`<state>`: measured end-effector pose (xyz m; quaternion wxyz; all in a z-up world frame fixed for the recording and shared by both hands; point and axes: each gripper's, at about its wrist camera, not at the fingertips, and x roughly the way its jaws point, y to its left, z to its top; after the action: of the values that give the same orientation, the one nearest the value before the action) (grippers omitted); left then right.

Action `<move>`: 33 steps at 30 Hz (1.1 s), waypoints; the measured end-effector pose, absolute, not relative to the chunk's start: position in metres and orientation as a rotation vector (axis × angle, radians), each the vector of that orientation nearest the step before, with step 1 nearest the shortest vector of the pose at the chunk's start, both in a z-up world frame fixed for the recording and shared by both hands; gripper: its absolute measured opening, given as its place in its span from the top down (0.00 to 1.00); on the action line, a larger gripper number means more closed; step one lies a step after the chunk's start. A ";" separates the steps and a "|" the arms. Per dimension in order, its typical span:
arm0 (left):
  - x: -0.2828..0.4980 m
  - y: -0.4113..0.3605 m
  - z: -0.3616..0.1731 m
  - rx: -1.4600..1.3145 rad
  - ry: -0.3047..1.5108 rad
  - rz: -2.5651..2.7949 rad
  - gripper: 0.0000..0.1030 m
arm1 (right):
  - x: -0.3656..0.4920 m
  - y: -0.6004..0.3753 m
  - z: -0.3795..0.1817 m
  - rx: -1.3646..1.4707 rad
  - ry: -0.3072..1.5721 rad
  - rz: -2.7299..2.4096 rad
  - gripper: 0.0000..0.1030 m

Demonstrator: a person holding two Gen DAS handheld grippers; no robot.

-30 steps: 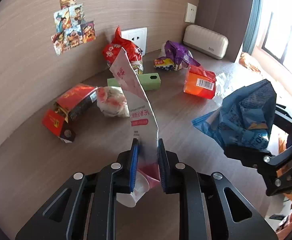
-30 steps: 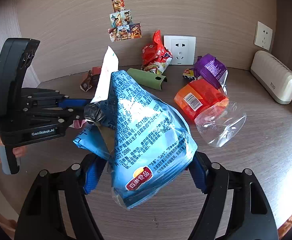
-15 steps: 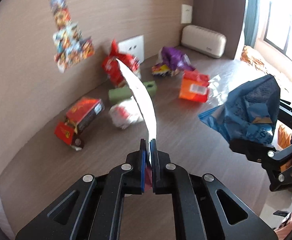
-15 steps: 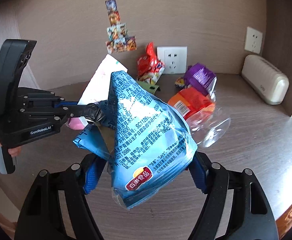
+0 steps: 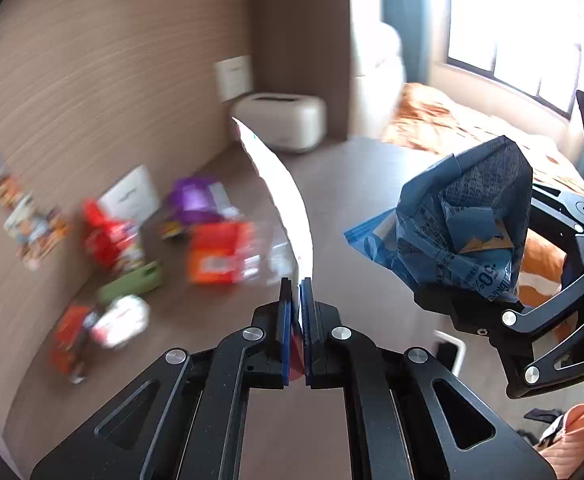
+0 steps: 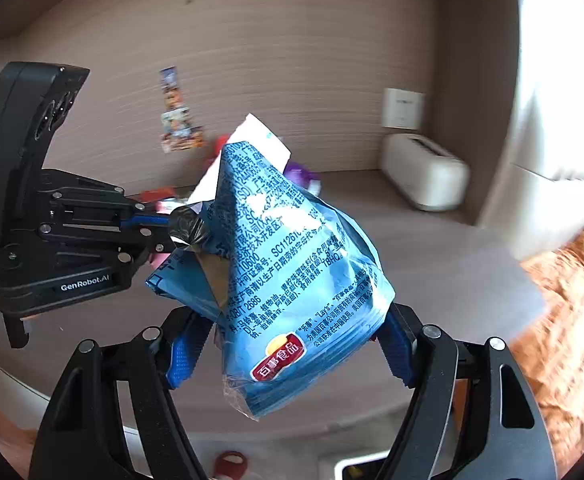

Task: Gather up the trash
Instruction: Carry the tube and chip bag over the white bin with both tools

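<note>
The left hand-held gripper [image 5: 296, 312] pinches a white wrapper [image 5: 288, 208] tight; the right hand-held gripper [image 6: 292, 344], jaws wide, clamps a blue chip bag [image 6: 292, 272]. Both hang above the tabletop [image 5: 356, 200].

Snack wrappers [image 5: 212, 256] smearing into blur at the left wrist view's middle left, stickers [image 5: 20, 216] blurring unreadable, blue chip bag [image 6: 292, 280] hiding the right view's centre tabletop.

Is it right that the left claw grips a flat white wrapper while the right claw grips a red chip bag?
Not quite: the chip bag in the right claw is blue, as the right wrist view shows. The left claw does grip the flat white wrapper.
</note>
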<state>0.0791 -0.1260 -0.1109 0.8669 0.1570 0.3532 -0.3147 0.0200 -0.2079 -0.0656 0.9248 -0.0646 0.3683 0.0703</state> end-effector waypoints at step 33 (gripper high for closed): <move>-0.040 -0.443 -0.323 0.685 0.987 -1.198 0.96 | -0.164 -0.456 -0.243 0.085 1.078 -0.276 0.27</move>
<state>-0.0395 -0.4429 -0.3231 0.6612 0.3030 0.4364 -0.5296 -0.1638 -0.4558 -0.2433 0.8484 0.0403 0.5114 -0.1308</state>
